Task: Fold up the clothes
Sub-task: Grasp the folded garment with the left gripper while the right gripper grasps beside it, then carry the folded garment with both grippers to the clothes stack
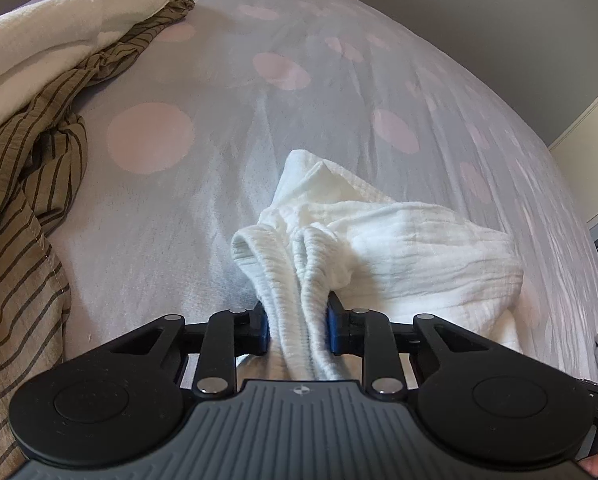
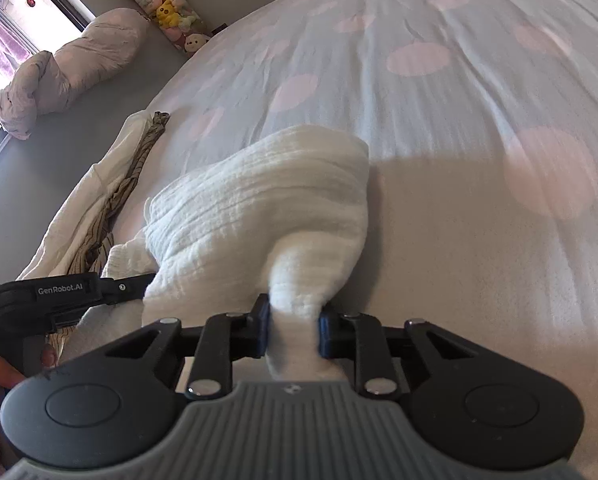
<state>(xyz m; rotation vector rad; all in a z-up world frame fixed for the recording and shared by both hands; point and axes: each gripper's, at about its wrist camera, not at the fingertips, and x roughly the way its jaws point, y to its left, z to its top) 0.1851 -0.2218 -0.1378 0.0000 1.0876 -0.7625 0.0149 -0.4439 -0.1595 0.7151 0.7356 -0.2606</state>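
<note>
Bed covered by a pale sheet printed with pink dots. Beyond its far left edge, on the grey floor, a bundled pale-pink duvet lies beside a clear column of plush toys against the wall, near a bright window.

white crinkled garment bunched up on the spotted bedsheet.

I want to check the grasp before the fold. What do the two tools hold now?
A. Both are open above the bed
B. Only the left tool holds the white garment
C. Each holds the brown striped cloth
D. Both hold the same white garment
D: the left tool and the right tool each pinch bunched fabric of the white garment.
</note>
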